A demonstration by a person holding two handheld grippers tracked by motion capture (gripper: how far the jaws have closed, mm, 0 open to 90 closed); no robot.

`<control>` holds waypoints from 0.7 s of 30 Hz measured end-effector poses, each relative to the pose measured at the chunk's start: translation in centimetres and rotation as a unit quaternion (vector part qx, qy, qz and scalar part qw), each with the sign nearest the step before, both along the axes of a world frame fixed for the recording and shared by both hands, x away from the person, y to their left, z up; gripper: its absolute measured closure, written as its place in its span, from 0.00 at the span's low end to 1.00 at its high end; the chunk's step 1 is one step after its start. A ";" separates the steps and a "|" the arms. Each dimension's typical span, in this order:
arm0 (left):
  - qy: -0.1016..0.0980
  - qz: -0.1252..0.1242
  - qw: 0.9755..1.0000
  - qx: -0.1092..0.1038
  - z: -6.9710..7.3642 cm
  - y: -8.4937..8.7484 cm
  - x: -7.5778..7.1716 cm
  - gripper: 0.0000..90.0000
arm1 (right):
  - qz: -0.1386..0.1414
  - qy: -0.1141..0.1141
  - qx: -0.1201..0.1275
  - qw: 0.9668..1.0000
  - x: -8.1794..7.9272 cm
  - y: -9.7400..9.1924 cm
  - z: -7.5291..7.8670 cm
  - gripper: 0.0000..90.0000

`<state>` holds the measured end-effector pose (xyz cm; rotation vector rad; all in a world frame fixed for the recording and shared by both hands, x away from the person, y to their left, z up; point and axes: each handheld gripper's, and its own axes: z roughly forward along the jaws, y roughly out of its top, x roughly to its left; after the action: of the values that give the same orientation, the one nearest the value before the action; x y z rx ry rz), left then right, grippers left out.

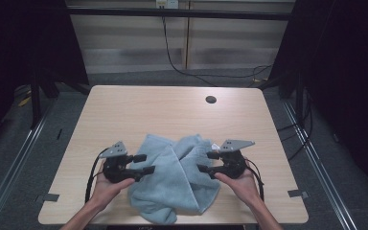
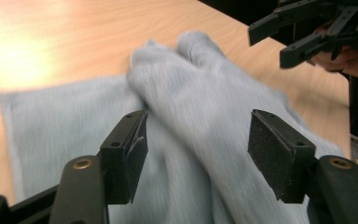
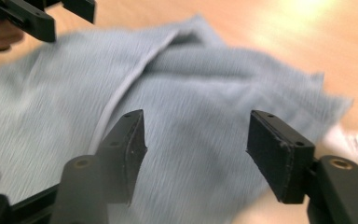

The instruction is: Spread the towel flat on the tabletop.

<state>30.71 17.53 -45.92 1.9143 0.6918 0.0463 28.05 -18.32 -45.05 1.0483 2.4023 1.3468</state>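
Pale wood-grain tabletop (image 1: 124,110), rounded corners, loads of bare room toward the far edge (one small dark hole (image 1: 211,99) back there). Soft light-blue towel (image 1: 172,182), rumpled and folded over itself, sitting at the near edge, stitched hem showing. Left tongs (image 1: 143,164) and right tongs (image 1: 205,162) flanking it, both spread wide, gripping nothing.

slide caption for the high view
Two open tools flank a rumpled blue towel on a wooden table.
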 end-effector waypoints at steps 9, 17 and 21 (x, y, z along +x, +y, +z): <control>0.078 -0.011 0.997 0.019 -3.9 -3.3 3.2 0.25 | 0.021 0.041 -0.028 0.999 2.9 3.5 -3.5 0.22; 0.090 -0.058 0.994 0.027 -4.1 -3.6 2.4 0.54 | 0.010 0.021 -0.096 0.995 1.9 5.3 -4.8 0.24; 0.079 -0.064 0.994 0.027 -3.8 -3.3 2.2 0.79 | 0.001 0.010 -0.115 0.993 1.6 5.4 -4.6 0.44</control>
<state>32.95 14.20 -49.69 2.0261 0.6768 -0.1705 29.69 -12.95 -49.67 1.0003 2.4992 1.0325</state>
